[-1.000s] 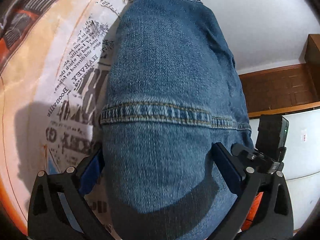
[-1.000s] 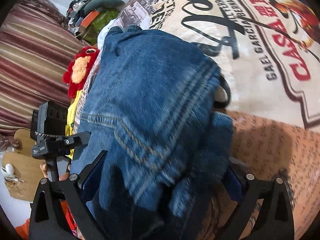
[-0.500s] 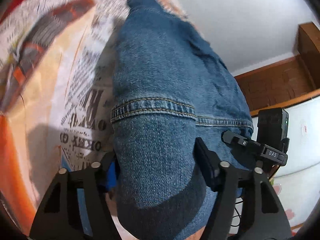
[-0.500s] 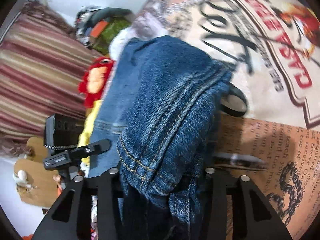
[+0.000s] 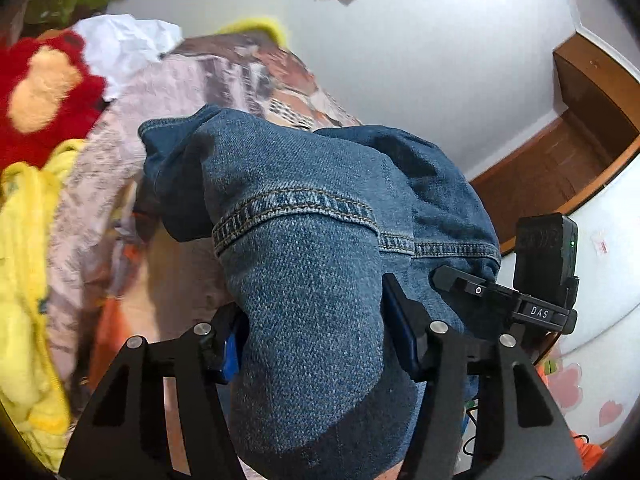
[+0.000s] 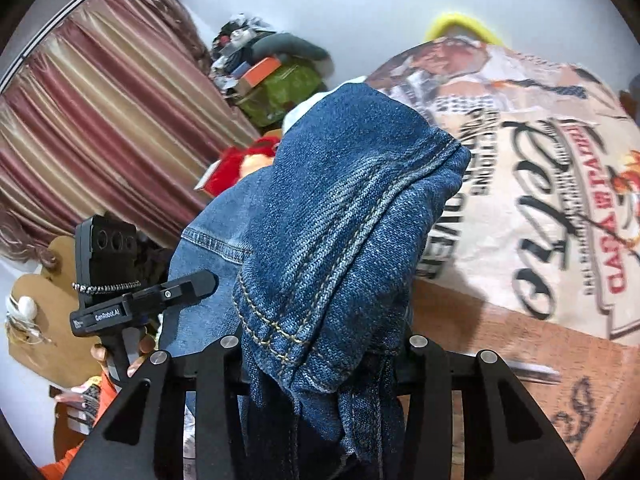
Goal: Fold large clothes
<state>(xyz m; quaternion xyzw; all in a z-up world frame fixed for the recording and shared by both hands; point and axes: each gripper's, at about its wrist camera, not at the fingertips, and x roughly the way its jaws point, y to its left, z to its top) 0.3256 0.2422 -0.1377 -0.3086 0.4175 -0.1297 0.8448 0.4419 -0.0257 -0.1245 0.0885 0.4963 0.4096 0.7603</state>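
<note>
Jeans [image 5: 312, 280] of blue denim hang bunched between two hand-held grippers above a bed, one thick fold caught in each tool. In the left wrist view the left gripper [image 5: 316, 344] has its two black fingers on either side of a rounded roll of denim, its jaws closing in on the cloth, the blue pads [image 5: 231, 354] pressed into the sides of the fold; a stitched hem band crosses the fabric just beyond the fingertips. In the right wrist view the right gripper [image 6: 320, 354] is clamped on a crumpled bundle of the same jeans [image 6: 340, 220], where double rows of tan stitching run down toward the jaws and the cloth spills over and below them.

Beneath the garment lies a bedspread [image 6: 540, 200] printed with large black lettering, red words and newspaper-style text (the print is blurred in the left wrist view). Beyond the denim sit a red plush toy [image 5: 40, 92] with an orange face and, just beside it, a yellow fleece cloth [image 5: 24, 280]. A striped maroon and cream curtain [image 6: 100, 120] hangs at the far left of the right wrist view, next to a heap of clutter [image 6: 268, 68] piled against the white wall [image 5: 420, 40]. The person's hand [image 6: 120, 356], in an orange sleeve, grips the handle of the other tool at the lower left of that view.
</note>
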